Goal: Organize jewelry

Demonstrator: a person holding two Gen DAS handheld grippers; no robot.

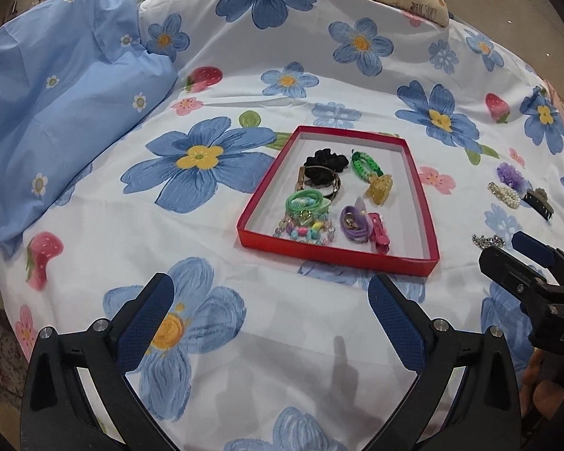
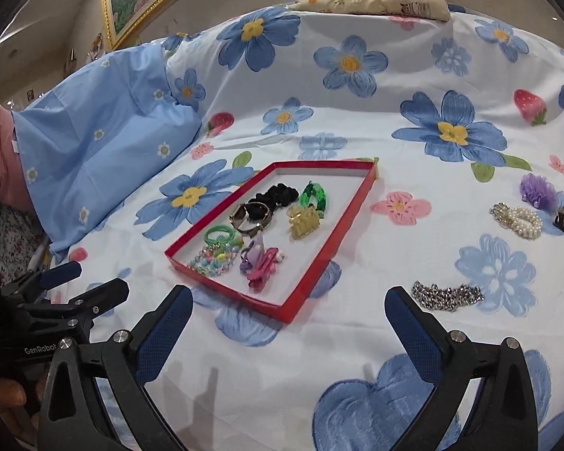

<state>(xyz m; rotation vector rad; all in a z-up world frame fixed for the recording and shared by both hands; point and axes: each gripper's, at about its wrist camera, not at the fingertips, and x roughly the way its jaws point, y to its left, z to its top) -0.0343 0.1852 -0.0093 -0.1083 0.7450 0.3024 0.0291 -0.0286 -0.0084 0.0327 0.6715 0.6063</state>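
Far left on the bed (image 1: 244, 357) lies a folded blue pillow (image 1: 67, 120). Next comes the left gripper (image 1: 270, 319), jaws wide apart with nothing between them, hanging over bare sheet just short of the tray's near edge. The red tray (image 1: 334, 259) sits mid-bed and already holds most of the jewelry: black scrunchie (image 1: 325, 163), green band (image 1: 364, 167), yellow clip (image 1: 379, 188), green ties (image 1: 304, 201), bead bracelet (image 1: 304, 231), purple tie (image 1: 351, 223) and pink clip (image 1: 379, 233).

Right of the tray, loose on the sheet toward the bed's right edge, remain a silver chain (image 2: 447, 295), pearl clip (image 2: 517, 220), purple flower (image 2: 537, 189) and a dark clip (image 1: 539, 199). The right gripper (image 2: 289, 323), also spread wide and empty, hovers near the chain.

The sorting looks well along, between picks. The chain seems the likely next piece: the right gripper would need to shift right, drop over it, pinch low to catch the limp links, then carry it to the tray's free right side.
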